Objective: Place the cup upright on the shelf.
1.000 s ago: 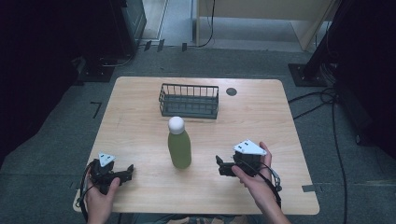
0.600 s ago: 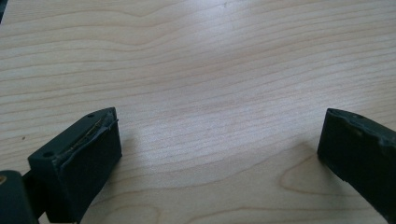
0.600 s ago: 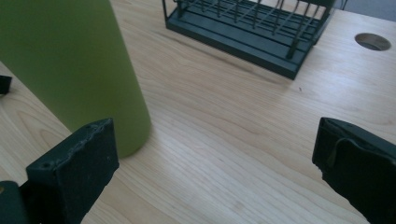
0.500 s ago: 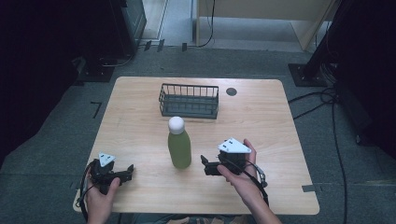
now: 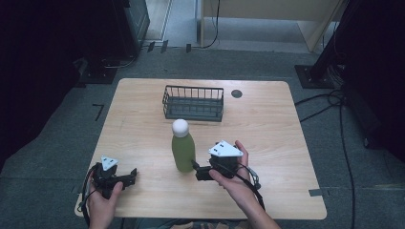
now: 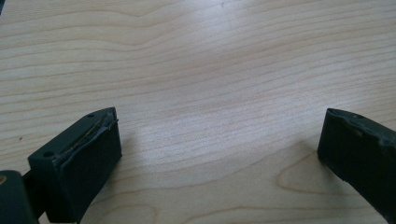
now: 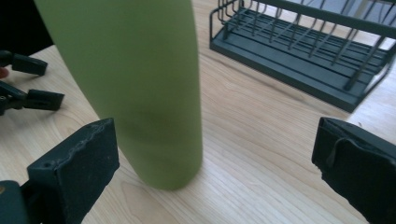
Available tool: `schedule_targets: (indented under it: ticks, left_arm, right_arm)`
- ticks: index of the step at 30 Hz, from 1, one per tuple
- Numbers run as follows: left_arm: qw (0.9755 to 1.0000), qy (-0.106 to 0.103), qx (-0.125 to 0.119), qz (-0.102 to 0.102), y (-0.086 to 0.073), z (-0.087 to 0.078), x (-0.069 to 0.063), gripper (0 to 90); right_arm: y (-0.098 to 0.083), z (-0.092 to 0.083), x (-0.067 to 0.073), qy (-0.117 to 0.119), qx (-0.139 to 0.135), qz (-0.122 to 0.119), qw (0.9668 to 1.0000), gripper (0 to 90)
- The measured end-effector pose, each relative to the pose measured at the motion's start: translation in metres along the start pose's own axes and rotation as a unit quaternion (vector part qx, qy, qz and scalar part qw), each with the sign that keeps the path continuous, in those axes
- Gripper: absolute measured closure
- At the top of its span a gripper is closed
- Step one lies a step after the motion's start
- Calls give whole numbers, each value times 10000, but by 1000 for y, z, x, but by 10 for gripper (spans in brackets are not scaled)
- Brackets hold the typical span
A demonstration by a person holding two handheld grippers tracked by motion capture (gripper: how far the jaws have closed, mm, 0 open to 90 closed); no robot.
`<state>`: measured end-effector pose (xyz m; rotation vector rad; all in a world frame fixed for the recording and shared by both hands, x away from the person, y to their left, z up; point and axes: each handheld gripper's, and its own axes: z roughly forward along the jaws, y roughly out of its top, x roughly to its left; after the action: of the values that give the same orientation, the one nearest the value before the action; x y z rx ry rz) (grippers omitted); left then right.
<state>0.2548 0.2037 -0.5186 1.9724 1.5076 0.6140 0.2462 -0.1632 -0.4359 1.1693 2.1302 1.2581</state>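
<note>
A green bottle (image 5: 183, 151) with a white round cap (image 5: 180, 126) stands upright in the middle of the wooden table (image 5: 267, 124). My right gripper (image 5: 198, 170) is open, its jaws pointing left and reaching the bottle's base from the right. In the right gripper view the bottle (image 7: 140, 84) stands close ahead of the left jaw, with open room toward the right jaw. My left gripper (image 5: 129, 175) rests open near the table's front left. Its own view has bare wood (image 6: 210, 93) between the wide-apart jaws.
A dark wire basket (image 5: 193, 102) sits behind the bottle toward the far edge; it also lies at the upper right of the right gripper view (image 7: 303, 51). A small round grommet (image 5: 236, 93) marks the tabletop right of the basket.
My right gripper has moved left across the table toward the bottle's base. The left gripper and the bottle have stayed where they were.
</note>
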Motion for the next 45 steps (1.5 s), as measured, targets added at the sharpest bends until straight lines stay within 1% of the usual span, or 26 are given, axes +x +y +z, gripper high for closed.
schedule_targets:
  ticks: [1,3,4,6,7,9,14,17,20,23,25,26,27,29,30,32,34,37,39,41,45]
  left_arm:
    - [10000,1,0,3,0,0,0,0]
    - [10000,0,-1,0,0,0,0,0]
    - [10000,0,-1,0,0,0,0,0]
    - [10000,2,0,2,0,0,0,0]
    - [10000,1,0,-1,0,0,0,0]
    - [10000,0,0,0,0,0,0,0]
    - [10000,-3,1,5,0,0,0,0]
    - [10000,-7,1,8,0,0,0,0]
    - [10000,-11,-1,11,0,0,0,0]
    - [10000,-13,0,14,0,0,0,0]
    - [10000,-17,-4,21,0,0,0,0]
    - [10000,-18,-3,21,0,0,0,0]
    - [10000,-18,-5,22,0,0,0,0]
    - [10000,-22,-5,24,0,0,0,0]
    - [10000,-22,-5,24,0,0,0,0]
    - [10000,-24,-4,25,0,0,0,0]
    - [10000,-26,-4,26,0,0,0,0]
    - [10000,-26,-5,25,0,0,0,0]
    - [10000,-29,-4,30,0,0,0,0]
    - [10000,-31,-2,32,0,0,0,0]
    - [10000,-35,-4,36,0,0,0,0]
  right_arm:
    - [1,2,3,34,-58,-12,10000,25]
    - [1,3,4,26,-102,-35,9999,43]
    - [1,5,6,52,-179,-18,9998,64]
    - [1,6,7,95,-193,-7,9998,63]
    - [2,8,9,201,-244,-9,9995,60]
    - [2,10,10,291,-296,-7,9991,59]
    - [4,17,16,389,-421,-1,9984,63]
    - [5,21,21,411,-385,9,9984,83]
    - [8,25,25,381,-410,1,9984,85]
    - [9,27,26,446,-429,38,9981,86]
    - [10,31,29,539,-397,-35,9978,83]
    - [10,33,31,516,-365,-76,9980,80]
    - [11,34,32,508,-349,-67,9981,80]
    - [11,36,33,531,-363,10,9979,77]
    - [11,36,33,531,-363,10,9979,77]
    - [13,40,33,513,-293,48,9982,79]
    - [13,43,34,451,-270,4,9986,106]
    - [14,44,34,412,-269,9,9988,129]
    - [15,46,33,360,-321,44,9988,167]
    - [15,47,33,370,-345,35,9987,180]
    - [15,48,34,354,-379,-62,9986,189]
